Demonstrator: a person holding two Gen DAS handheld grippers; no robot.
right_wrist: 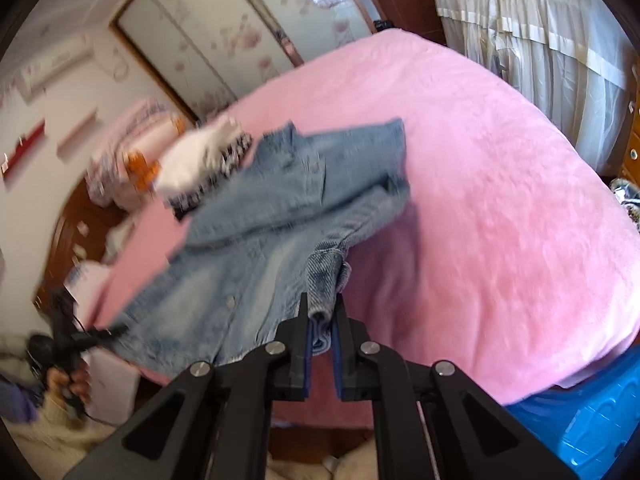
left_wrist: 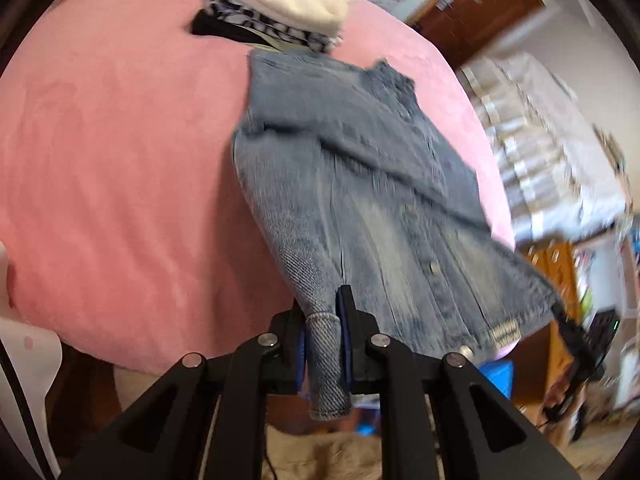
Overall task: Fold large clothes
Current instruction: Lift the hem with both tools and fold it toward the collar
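Pink bed, denim jacket lengthwise, collar away

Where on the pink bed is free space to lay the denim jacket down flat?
The pink blanket is bare to the right of the denim jacket, up to the curtain side. In the left wrist view, it is also bare to the jacket's left. It is crowded only at the folded clothes stack beyond the collar.

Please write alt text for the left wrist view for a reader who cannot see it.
The left hand-held gripper is shut on a cuff of a blue denim jacket, lifting its near end off a pink bed cover. Behind the jacket sits a pile of folded clothes.
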